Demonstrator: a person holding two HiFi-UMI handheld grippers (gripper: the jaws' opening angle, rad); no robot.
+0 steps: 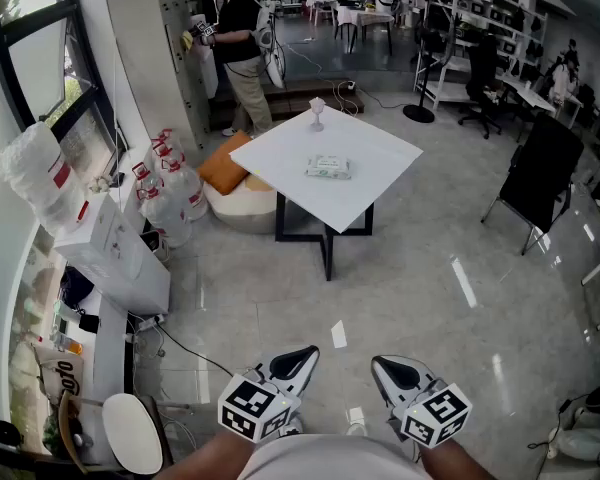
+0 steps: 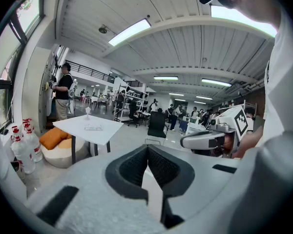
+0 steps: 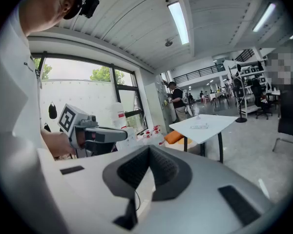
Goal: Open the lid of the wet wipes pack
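The wet wipes pack (image 1: 328, 167) lies flat on a white square table (image 1: 380, 183) in the middle of the room, far ahead of both grippers. It shows small in the left gripper view (image 2: 93, 127) and in the right gripper view (image 3: 201, 126). My left gripper (image 1: 304, 354) and right gripper (image 1: 381, 364) are held close to the body, side by side above the floor. The jaws of the left gripper (image 2: 147, 153) meet with nothing between them. Those of the right gripper (image 3: 149, 153) are also shut and empty.
A stemmed glass (image 1: 317, 114) stands at the table's far corner. Large water bottles (image 1: 166, 196) and an orange cushion (image 1: 224, 166) sit left of the table. A black chair (image 1: 540, 173) stands to the right. A person (image 1: 238, 43) works at a cabinet at the back.
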